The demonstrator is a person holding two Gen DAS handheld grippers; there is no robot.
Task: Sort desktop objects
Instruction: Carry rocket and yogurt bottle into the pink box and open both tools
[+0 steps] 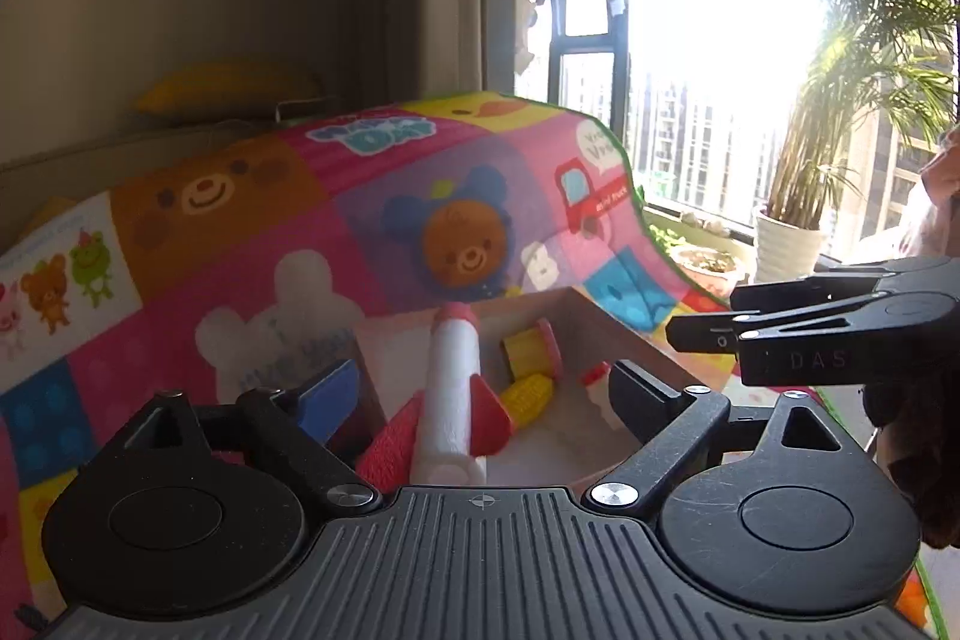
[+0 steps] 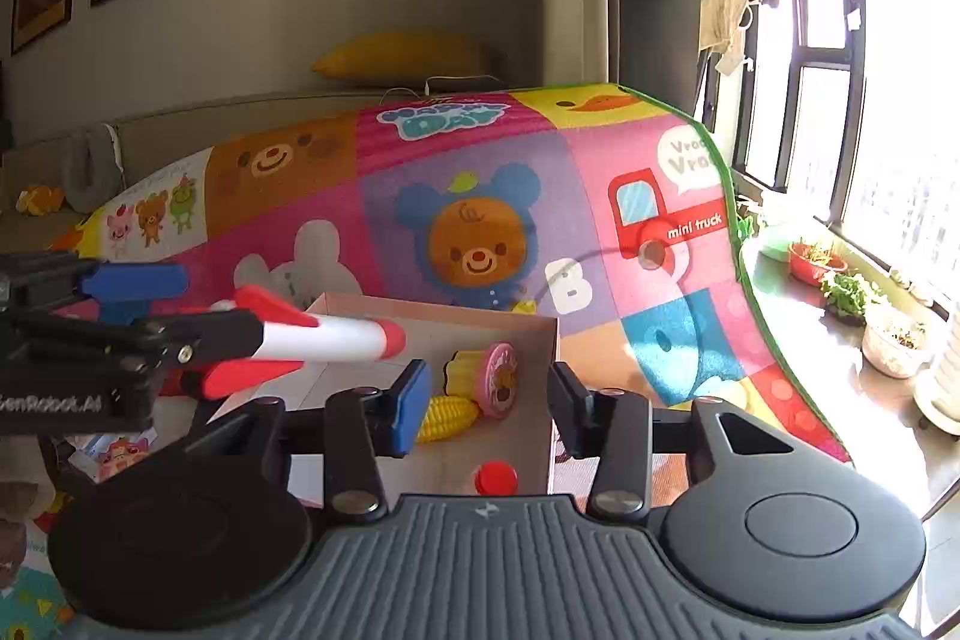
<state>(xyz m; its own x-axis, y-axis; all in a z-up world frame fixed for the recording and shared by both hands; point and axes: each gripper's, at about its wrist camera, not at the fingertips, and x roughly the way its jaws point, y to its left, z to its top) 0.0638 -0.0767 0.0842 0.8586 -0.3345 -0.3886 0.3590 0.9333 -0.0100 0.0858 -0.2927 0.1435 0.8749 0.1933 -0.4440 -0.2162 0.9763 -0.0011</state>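
Note:
A toy rocket (image 1: 454, 391), white with red fins and nose, lies between the wide-open fingers of my left gripper (image 1: 486, 394), above a cardboard box (image 1: 636, 334). In the right wrist view the rocket (image 2: 324, 337) hangs level at the left gripper's (image 2: 180, 316) fingers over the box's left rim (image 2: 360, 304); whether it is still held I cannot tell. In the box lie a toy corn cob (image 1: 531, 400), a yellow and pink cup toy (image 1: 534, 352) and a small red-capped piece (image 2: 495, 478). My right gripper (image 2: 489, 403) is open and empty above the box.
A colourful play mat (image 2: 540, 196) covers the surface and rises behind the box. Potted plants (image 2: 840, 280) stand on the window ledge to the right. Small toys and cards lie at the left (image 2: 120, 454).

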